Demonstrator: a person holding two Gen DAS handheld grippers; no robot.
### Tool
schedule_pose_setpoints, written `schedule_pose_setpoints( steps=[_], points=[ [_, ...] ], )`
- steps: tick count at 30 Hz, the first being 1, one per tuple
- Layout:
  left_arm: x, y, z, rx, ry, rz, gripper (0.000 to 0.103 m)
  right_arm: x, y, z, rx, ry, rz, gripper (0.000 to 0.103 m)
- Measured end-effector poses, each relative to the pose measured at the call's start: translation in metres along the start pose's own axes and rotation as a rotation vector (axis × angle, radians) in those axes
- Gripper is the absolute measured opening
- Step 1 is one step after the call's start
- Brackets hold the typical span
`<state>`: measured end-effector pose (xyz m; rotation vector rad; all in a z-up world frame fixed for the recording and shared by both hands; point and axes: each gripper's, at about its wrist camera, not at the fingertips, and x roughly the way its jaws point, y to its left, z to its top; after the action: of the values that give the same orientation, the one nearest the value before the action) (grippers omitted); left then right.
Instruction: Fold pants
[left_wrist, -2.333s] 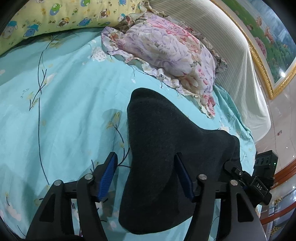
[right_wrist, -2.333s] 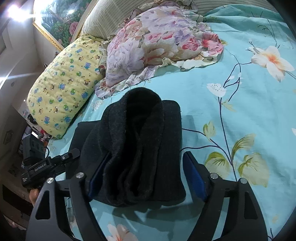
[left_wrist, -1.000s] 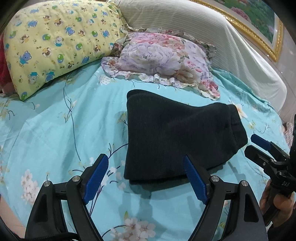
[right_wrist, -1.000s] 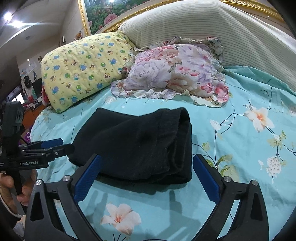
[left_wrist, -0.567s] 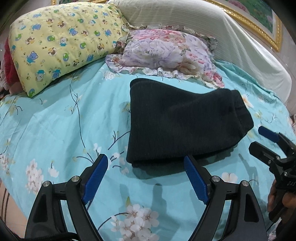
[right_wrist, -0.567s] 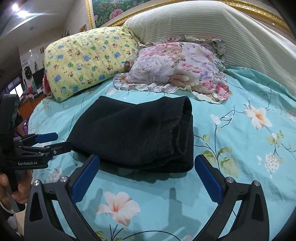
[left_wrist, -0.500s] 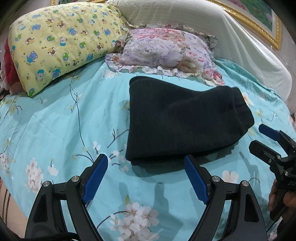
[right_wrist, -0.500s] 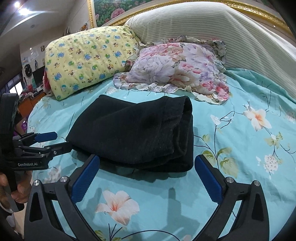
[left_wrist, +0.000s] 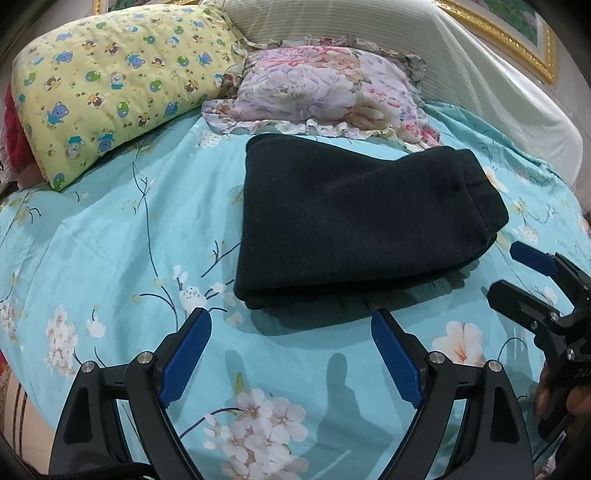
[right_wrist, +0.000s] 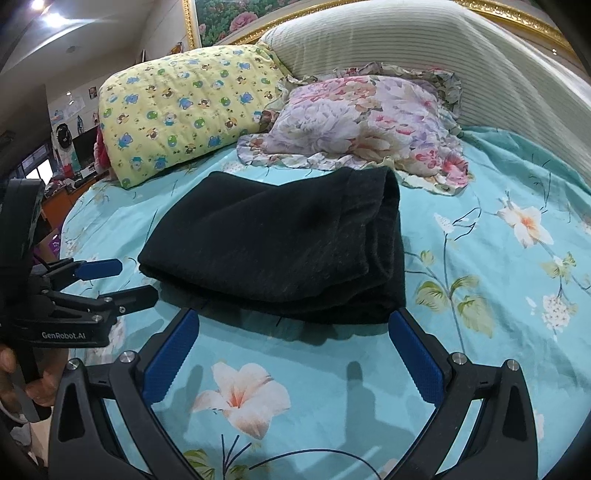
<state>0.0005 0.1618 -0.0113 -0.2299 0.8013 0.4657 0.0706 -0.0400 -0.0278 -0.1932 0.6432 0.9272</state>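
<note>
The black pants (left_wrist: 351, 221) lie folded into a thick rectangle on the turquoise flowered bed sheet (left_wrist: 110, 240), with the rolled edge on the right. My left gripper (left_wrist: 291, 317) hovers just short of their near edge, its jaws opening with nothing between the blue pads. In the right wrist view the pants (right_wrist: 277, 240) lie ahead of my right gripper (right_wrist: 293, 314), which stands open and holds nothing. Each gripper shows in the other's view: the left gripper (right_wrist: 129, 280) by the left corner of the pants, the right gripper (left_wrist: 508, 271) by the right end.
A yellow cartoon-print pillow (left_wrist: 110, 92) and a floral ruffled pillow (left_wrist: 325, 96) lie behind the pants. A striped padded headboard (left_wrist: 443, 66) rises at the back. A person's hand (right_wrist: 22, 387) holds the left gripper's handle. The bed's edge runs at the lower left.
Both grippers have drawn back from the pants, which earlier lay between their jaws. The pants now lie flat and free on the sheet, and both views have sunk a little.
</note>
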Motion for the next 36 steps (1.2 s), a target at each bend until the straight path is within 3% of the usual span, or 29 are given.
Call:
schedule_pose_setpoints(
  steps=[14, 36],
  points=[
    [0.004, -0.004, -0.002, 0.014, -0.011, 0.013, 0.090, 0.002, 0.002, -0.001, -0.007, -0.032, -0.024, 0.102],
    [0.007, -0.002, -0.001, 0.018, -0.007, 0.017, 0.091, 0.010, 0.016, -0.003, -0.043, -0.030, 0.008, 0.102]
  ],
)
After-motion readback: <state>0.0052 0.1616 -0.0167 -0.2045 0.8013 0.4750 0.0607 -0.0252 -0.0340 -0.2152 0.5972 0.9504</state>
